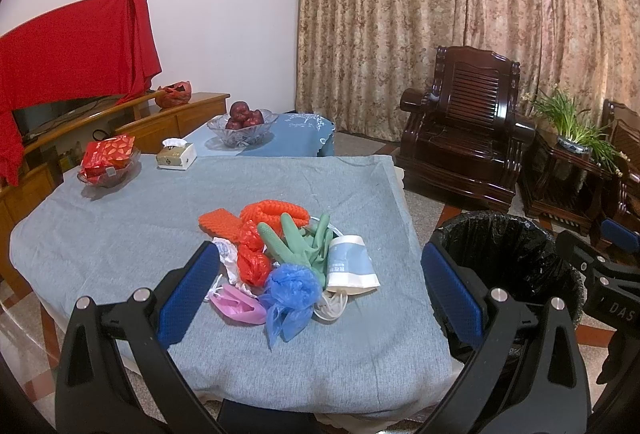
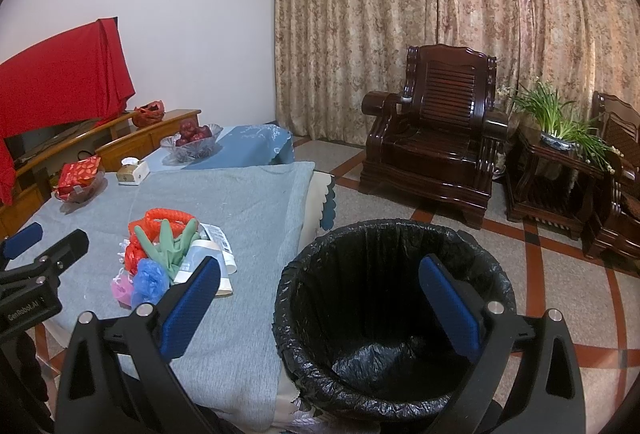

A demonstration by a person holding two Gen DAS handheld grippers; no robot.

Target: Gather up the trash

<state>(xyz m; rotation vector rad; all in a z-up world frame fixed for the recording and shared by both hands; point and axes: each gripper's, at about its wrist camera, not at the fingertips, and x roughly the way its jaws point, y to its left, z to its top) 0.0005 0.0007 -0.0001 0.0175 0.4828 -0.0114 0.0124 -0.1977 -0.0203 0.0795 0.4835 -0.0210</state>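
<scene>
tabletop trash pile (image 1: 288,258) ahead of left claw (image 1: 320,294)

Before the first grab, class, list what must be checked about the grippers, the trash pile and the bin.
1. Left gripper open, empty: ok.
2. Right gripper open, empty: ok.
3. Black-lined round trash bin open beside the table: ok.
4. Bin has room: ok, only liner shows.
5. Crumpled blue plastic bag on the near side of the pile, uncovered: ok.
6. Green rubber glove free of the other trash: cannot tell.
</scene>
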